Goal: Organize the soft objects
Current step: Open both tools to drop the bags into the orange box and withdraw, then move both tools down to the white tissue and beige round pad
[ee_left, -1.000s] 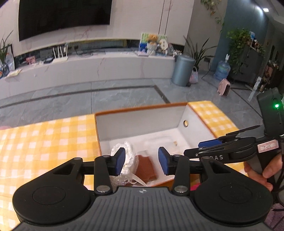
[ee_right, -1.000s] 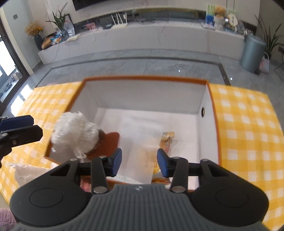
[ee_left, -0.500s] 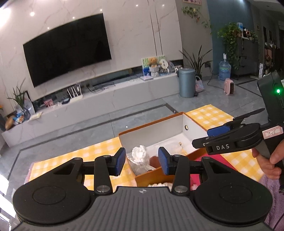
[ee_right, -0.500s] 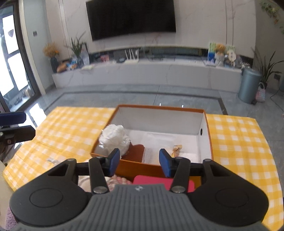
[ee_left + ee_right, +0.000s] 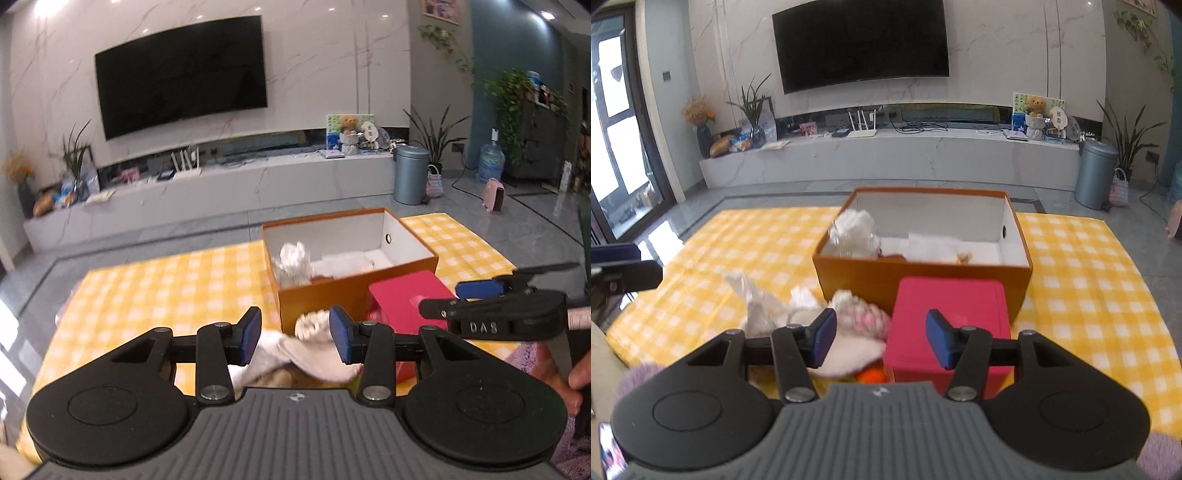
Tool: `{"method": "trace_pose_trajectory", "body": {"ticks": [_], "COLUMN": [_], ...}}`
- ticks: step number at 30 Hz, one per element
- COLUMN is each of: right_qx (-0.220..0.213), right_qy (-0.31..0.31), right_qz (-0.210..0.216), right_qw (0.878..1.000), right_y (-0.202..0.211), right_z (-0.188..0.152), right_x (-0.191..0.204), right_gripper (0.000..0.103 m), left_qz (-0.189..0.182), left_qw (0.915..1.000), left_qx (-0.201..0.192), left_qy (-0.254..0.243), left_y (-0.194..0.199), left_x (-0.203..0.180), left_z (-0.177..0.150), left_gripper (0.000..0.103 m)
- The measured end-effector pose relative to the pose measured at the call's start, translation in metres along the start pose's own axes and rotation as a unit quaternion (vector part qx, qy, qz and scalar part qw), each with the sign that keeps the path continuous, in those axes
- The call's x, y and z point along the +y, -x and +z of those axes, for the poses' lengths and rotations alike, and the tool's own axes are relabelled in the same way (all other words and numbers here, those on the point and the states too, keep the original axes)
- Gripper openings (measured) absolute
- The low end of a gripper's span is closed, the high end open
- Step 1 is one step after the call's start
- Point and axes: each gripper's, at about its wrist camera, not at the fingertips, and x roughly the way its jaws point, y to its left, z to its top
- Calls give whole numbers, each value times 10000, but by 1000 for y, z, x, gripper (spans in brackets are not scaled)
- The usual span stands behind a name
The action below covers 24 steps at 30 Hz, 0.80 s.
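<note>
Writing: "DAS" in raised letters on the right tongs [image 5: 476, 291] arm
Left tongs [image 5: 295, 336]: parted, empty
Right tongs: just been widening, empty
Soft things: cream plush pile [image 5: 849, 325] on yellow checked surface [image 5: 738, 251], touching red box [image 5: 949, 317]
Orange cardboard box [image 5: 923, 277]: holds crinkled white plastic bundle [image 5: 855, 232]

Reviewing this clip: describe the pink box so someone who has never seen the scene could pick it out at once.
Start at the yellow checked cloth and find the open orange box standing on it. The pink box sits right against the orange box's near wall, between it and the camera. It is closed, with a plain flat top and straight edges, unlike the heap of white and pink soft things beside it.
</note>
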Motion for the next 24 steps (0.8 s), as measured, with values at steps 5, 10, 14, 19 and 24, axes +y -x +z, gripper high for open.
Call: {"method": "trace_pose_trajectory", "body": {"ticks": [5,10,14,19,24], "right_qx": [-43,225,835,1280,1390], "right_qy": [-225,-257,-413,-449,-412], "right_qz": [155,305,338,162,124], "right_qw": [9996,9990,9951,9906,9894], "right_y": [1,-12,-36,-57,-68], "right_z": [-29,-46,-56,-68,-67], "right_x": [-5,-1,0,-4,-1], "right_gripper": [54,54,54,54,54], "left_qz": [117,252,197,151,143], "left_qw": [9991,9964,9926,9877,9892], "left_qx": [96,241,534,904,967], "left_qy": [390,774,1071,1265,1090], "left_y": [-4,-8,-15,-24,-31], "left_x": [8,24,32,40,37], "left_z": [-26,-50,-68,-83,-84], "left_gripper": [49,49,49,49,49]}}
